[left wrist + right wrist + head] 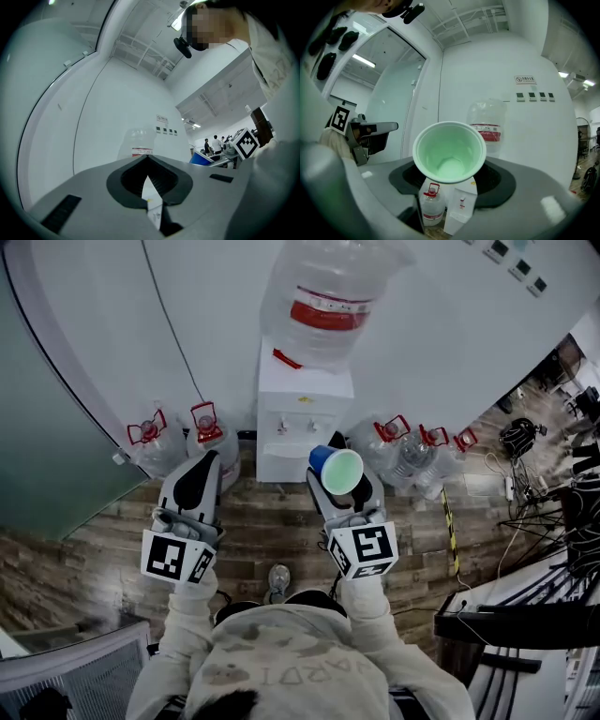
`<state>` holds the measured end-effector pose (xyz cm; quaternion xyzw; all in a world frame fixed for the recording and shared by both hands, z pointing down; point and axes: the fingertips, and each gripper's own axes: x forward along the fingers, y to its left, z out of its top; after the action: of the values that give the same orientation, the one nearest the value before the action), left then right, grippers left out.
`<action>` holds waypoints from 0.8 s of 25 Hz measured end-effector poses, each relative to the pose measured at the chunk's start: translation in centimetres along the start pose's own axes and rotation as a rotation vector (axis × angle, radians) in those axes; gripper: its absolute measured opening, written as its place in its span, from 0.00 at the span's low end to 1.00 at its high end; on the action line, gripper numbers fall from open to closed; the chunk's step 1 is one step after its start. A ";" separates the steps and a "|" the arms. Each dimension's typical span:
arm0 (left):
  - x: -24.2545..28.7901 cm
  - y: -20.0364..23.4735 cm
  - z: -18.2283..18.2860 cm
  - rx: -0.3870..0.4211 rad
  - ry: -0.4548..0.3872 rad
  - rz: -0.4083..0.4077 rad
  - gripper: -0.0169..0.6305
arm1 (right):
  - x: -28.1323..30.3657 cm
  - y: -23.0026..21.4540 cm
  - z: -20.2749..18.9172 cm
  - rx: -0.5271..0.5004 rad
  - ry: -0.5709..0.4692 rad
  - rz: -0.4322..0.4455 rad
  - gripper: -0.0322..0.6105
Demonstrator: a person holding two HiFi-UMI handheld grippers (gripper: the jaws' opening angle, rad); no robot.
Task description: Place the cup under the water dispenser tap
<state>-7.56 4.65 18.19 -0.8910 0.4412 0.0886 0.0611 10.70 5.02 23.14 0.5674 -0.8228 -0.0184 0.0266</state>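
- Cup (336, 468), blue outside and pale green inside, sits clamped in the right tongs (343, 489), its mouth facing the person.
- Water dispenser (302, 418) stands at 11 o'clock from the cup, apart from it.
- Left tongs (199, 467) are closed together, holding nothing.

- An office or lab workspace — a white water dispenser (305, 423) against a curved white wall (187, 324), with spare jugs (208, 432) beside it on the wood-look floor (94, 549).
- Glass partition (47, 427) at the left, tangled cables (548, 512) at the right.
- People (216, 144) standing far off in an open hall.
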 end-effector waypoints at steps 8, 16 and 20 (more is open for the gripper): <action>5.1 0.2 -1.0 0.010 -0.021 0.032 0.03 | 3.5 -3.7 -0.7 -0.001 -0.001 0.056 0.52; 7.7 -0.4 -1.7 0.026 -0.027 0.037 0.03 | 5.9 -5.6 -1.9 -0.001 0.010 0.103 0.52; 8.7 0.1 -2.0 0.028 -0.021 0.041 0.03 | 7.3 -6.0 -2.8 0.002 0.030 0.116 0.52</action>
<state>-2.25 -2.53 18.33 -0.8798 0.4600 0.0928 0.0763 13.91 -4.00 25.74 0.5189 -0.8539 -0.0074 0.0396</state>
